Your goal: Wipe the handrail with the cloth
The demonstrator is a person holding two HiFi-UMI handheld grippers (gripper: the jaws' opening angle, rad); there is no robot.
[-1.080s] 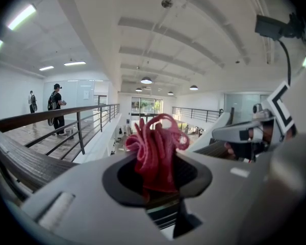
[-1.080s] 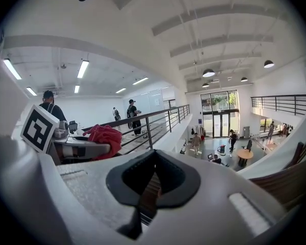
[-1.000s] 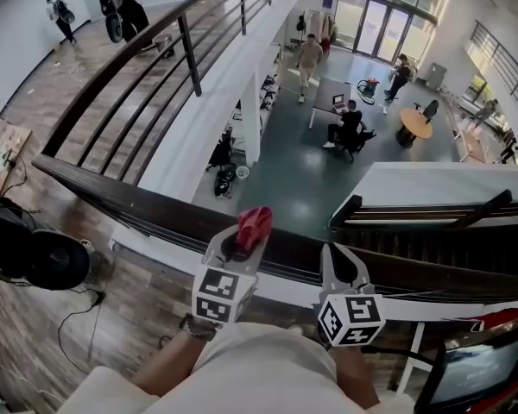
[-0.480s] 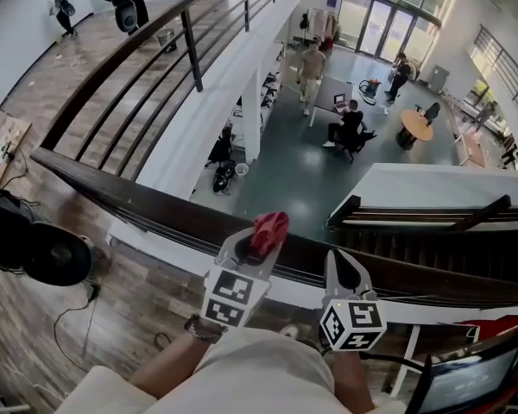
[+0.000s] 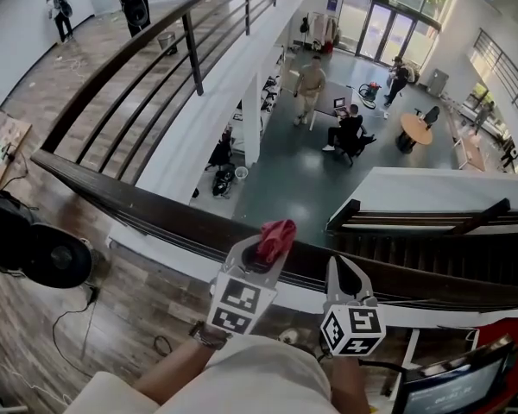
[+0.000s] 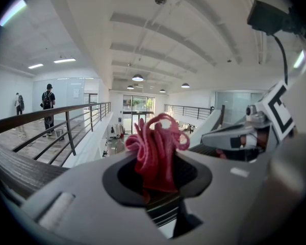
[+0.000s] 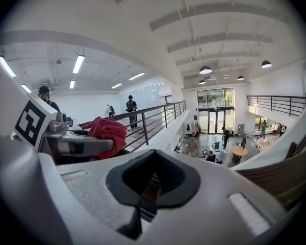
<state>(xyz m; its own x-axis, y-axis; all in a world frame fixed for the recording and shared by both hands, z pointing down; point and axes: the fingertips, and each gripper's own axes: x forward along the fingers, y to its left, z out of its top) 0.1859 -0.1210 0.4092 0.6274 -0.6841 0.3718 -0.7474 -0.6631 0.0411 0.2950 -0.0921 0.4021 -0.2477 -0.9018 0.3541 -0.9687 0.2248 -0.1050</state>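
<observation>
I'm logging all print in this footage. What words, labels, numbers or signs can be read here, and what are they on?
No text can be read.
Left cube, right cube: black-and-white square marker patterns only, no letters.
Blue sign by the far doors: too small to read.
Screen at lower right: too dark and blurred to read.

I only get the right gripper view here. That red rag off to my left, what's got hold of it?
Observer: The left gripper. Its own view shows the red cloth bunched between its shut jaws.
Operator: Is it on the railing?
Observer: The head view shows it over the dark handrail, at the far edge. I cannot tell whether it presses down.
Operator: And where's my claw?
Observer: In the head view the right gripper is over the same rail, right of the cloth and apart from it.
</observation>
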